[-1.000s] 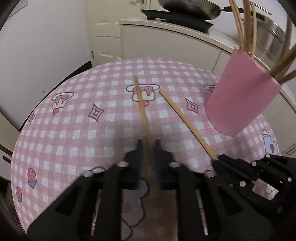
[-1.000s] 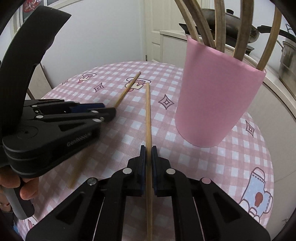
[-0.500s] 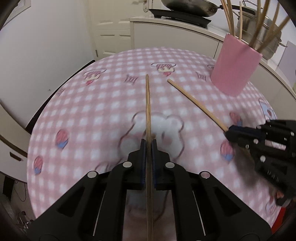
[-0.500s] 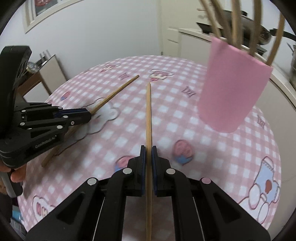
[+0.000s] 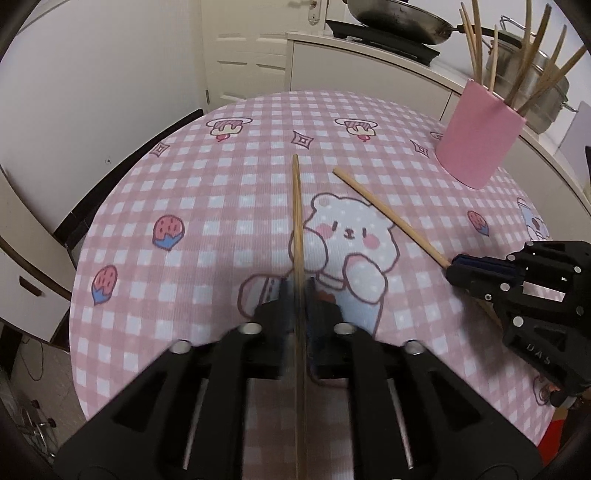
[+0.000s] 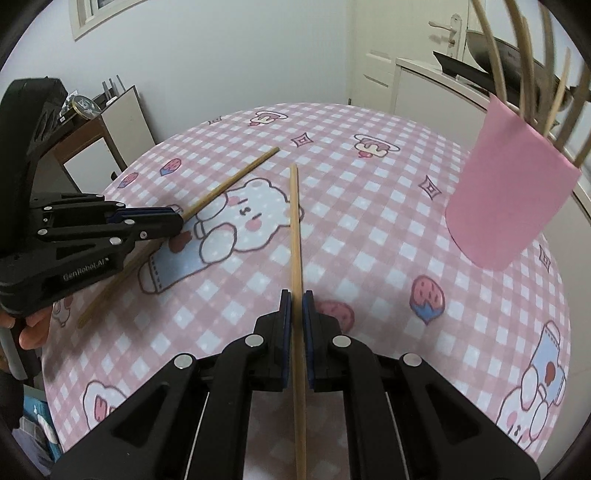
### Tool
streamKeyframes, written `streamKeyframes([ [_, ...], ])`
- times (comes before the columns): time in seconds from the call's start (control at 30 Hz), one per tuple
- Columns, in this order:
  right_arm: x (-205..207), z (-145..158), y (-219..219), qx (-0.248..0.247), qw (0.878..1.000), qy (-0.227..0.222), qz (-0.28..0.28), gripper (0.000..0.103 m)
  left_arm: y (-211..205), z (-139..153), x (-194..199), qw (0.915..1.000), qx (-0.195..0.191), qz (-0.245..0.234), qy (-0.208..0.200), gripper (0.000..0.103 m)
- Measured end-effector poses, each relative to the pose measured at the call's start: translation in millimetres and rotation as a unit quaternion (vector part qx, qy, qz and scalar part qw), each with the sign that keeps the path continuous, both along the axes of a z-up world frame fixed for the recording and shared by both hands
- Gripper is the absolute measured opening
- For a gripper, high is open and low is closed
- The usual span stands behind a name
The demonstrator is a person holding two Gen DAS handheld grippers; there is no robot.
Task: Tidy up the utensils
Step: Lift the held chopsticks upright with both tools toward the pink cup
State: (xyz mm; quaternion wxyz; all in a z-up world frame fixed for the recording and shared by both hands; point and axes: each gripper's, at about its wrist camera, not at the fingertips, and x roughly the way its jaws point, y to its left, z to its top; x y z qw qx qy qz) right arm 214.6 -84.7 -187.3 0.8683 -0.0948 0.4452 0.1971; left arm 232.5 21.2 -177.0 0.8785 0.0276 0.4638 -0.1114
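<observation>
Both grippers have drawn back from the pink cup (image 5: 476, 138); left gripper (image 5: 297, 295) jaws just loosening around its chopstick (image 5: 297, 221) (right clamped)

cup (image 5: 476, 140): table (image 5: 207, 206) far right | chopsticks (image 5: 524, 55): in cup

Round table with pink checked cartoon-bear tablecloth (image 5: 229, 192). Beyond table: white panelled door (image 5: 251, 48), dark metal frying pan (image 5: 399, 18) on white counter (image 5: 369, 62).
</observation>
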Motion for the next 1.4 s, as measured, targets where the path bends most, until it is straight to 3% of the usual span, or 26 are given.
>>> streamKeyframes([
  [0.07, 7.5, 0.9, 3.6, -0.003, 1.0, -0.001, 0.0, 0.006, -0.3, 0.9, 6.6, 1.0, -0.005, 0.006, -0.005, 0.062],
  [0.27, 34.6, 1.2, 14.2, -0.014, 1.0, -0.005, 0.001, 0.006, -1.9, -2.6, 38.0, 0.9998, 0.008, 0.02, -0.001, 0.061],
  [0.4, 52.9, 1.6, 20.5, -0.018, 1.0, -0.003, 0.0, 0.006, -3.4, -3.4, 57.0, 0.9995, 0.02, 0.026, -0.001, 0.047],
  [0.77, 85.7, 1.3, 36.7, -0.031, 0.999, 0.002, 0.007, 0.005, -10.0, -3.9, 84.3, 0.9995, 0.028, 0.016, 0.004, 0.034],
  [1.0, 91.8, -0.1, 42.5, -0.041, 0.999, 0.001, 0.011, 0.005, -14.6, -3.7, 88.5, 0.9997, 0.025, 0.005, 0.0, 0.006],
  [1.23, 80.5, 15.7, 35.6, -0.021, 1.0, -0.013, 0.007, 0.005, -14.8, 15.4, 75.7, 0.9997, 0.013, 0.004, -0.022, 0.006],
  [1.4, 60.9, 47.3, 28.6, 0.003, 0.999, -0.044, 0.009, 0.005, -11.5, 59.0, 55.5, 0.9978, -0.007, 0.002, -0.065, 0.005],
])
